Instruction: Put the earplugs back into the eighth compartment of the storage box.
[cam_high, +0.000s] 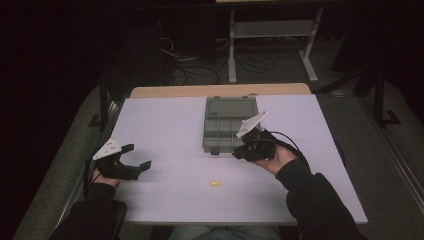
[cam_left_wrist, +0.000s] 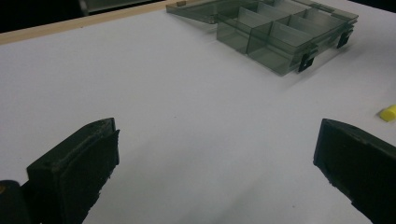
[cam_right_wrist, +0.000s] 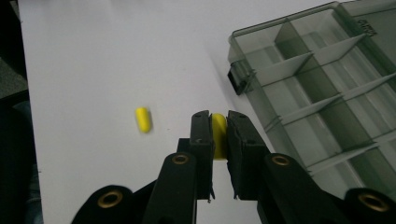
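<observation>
Right gripper view: fingers (cam_right_wrist: 201, 135) clamped on a yellow capsule (cam_right_wrist: 218, 133), held above the white desk (cam_right_wrist: 93, 56) just beside the open compartment box (cam_right_wrist: 322, 93); a second yellow capsule (cam_right_wrist: 143, 119) lies on the desk nearby; left gripper (cam_high: 136, 161) fingers stand wide apart, holding nothing.

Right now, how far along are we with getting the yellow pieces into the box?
Nothing looks done: the compartments of the open organizer box appear empty. In hand: the right gripper clamps one yellow piece beside it. Left: the second yellow piece on the table; the left gripper is open.
</observation>
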